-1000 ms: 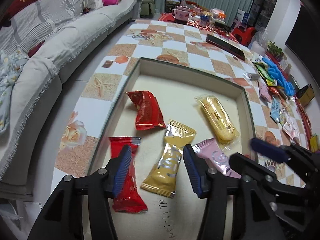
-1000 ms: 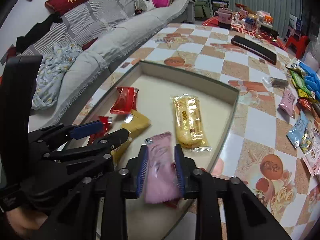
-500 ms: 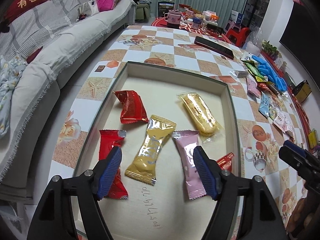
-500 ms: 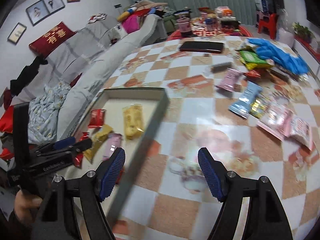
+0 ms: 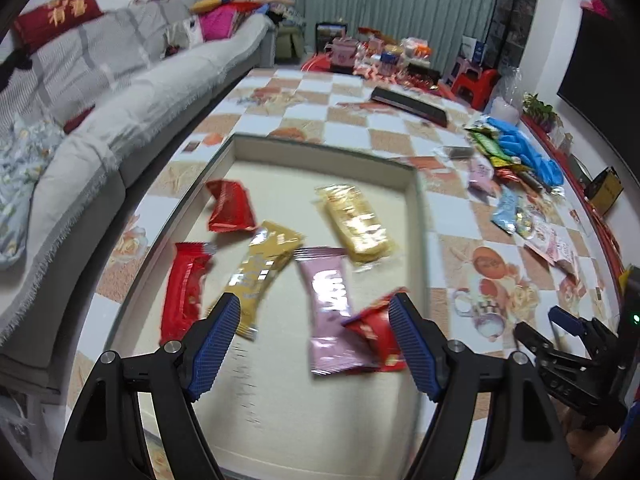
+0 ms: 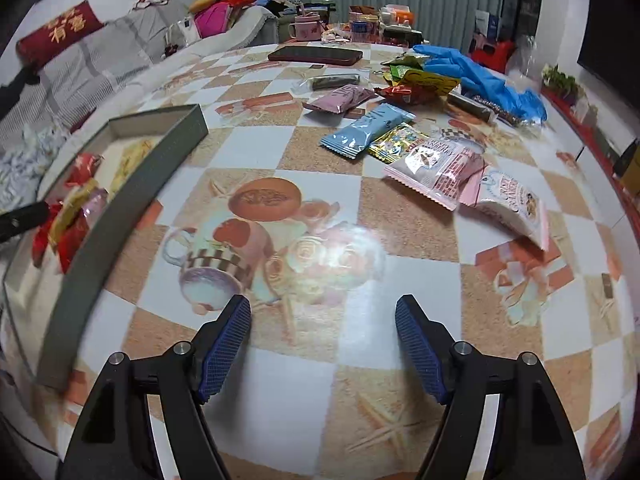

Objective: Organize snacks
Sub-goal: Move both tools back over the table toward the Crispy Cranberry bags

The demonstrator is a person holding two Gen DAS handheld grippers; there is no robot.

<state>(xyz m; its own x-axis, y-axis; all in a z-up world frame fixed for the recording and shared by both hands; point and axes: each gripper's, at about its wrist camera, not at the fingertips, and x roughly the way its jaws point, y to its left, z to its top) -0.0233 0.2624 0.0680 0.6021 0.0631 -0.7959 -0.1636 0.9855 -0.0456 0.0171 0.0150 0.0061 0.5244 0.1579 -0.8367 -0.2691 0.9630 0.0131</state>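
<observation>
Now that both grippers have let go: the pink bar and the small red sweet lie loose in the box, and the work turns to the pile outside it.
Left gripper: jaws wide with nothing pressed between the pads; a second ago they stood narrower over the gold wrapper. It hangs above the near end of the box.
Right gripper: jaws wide and empty over bare bench; a second ago it was clamped on the pink bar above the box, and it has since swung out to the right of it.
Box: holds six packets now, with the pink bar flat near the middle and a small red sweet overlapping its lower right corner, by the right wall. That sweet did not show a second ago.
Other packets inside: two red ones at left, the gold wrapper, and a yellow bar.
Snacks left to sort: a blue packet, a pink bag and others near the blue gloves, well apart from the box.
Likely meaning: one drop looks finished, and the right gripper seems bound for the loose pile.
</observation>
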